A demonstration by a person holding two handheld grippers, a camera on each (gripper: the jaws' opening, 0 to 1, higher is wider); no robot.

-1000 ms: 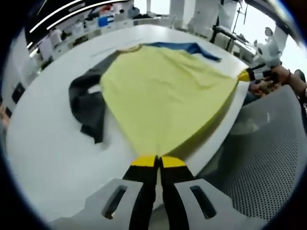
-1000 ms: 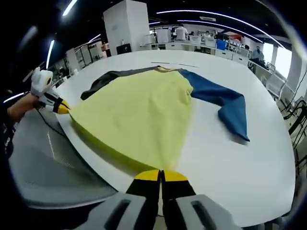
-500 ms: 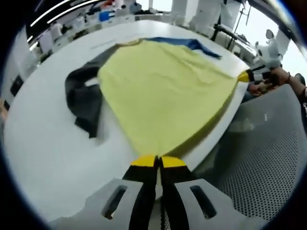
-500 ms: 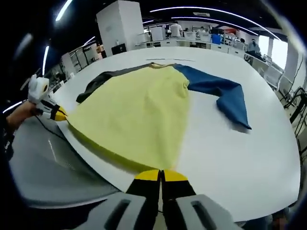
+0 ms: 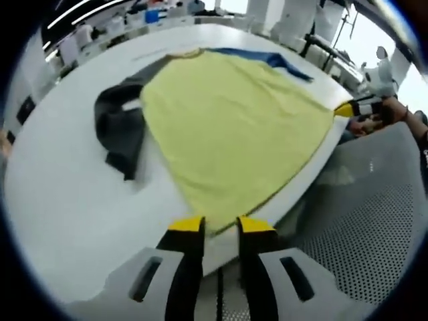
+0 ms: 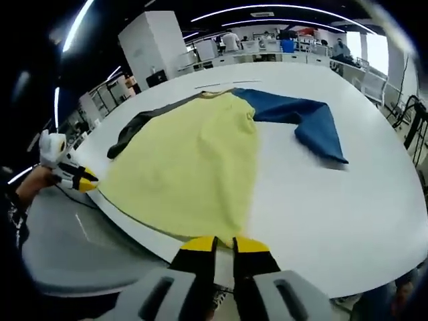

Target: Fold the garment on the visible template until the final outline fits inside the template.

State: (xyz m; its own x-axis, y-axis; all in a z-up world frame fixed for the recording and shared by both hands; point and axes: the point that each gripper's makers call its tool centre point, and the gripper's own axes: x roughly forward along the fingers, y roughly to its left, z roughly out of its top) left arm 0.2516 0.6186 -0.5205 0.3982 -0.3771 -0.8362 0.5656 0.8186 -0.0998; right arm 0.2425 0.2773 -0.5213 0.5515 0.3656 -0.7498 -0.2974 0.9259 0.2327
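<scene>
Yellow fabric makes up the body of the garment [image 5: 231,127], spread flat on a white table [image 5: 67,200] with its hem lying along the near table edge. One sleeve is dark grey [image 5: 120,130], bunched and folded back beside the body on the left of the left gripper view; the other sleeve is blue [image 6: 304,120], angled out across the table on the right of the right gripper view. Neckline sits at the far end of the garment. Left gripper [image 5: 219,224]: jaws parted, yellow tips either side of the hem corner, a clear gap between them, nothing pinched. Right gripper [image 6: 224,244]: jaws a little apart at the other hem corner; fabric edge lies just ahead of the tips, and I cannot tell whether any cloth sits between them. Each gripper also shows small in the other's view, at the far hem corner, held by a hand [image 6: 30,184]. Grey perforated chair surface [image 5: 364,221] sits below the table edge near the left gripper. Background: open room with strip lights, white furniture, a tall white cabinet [image 6: 150,43].
</scene>
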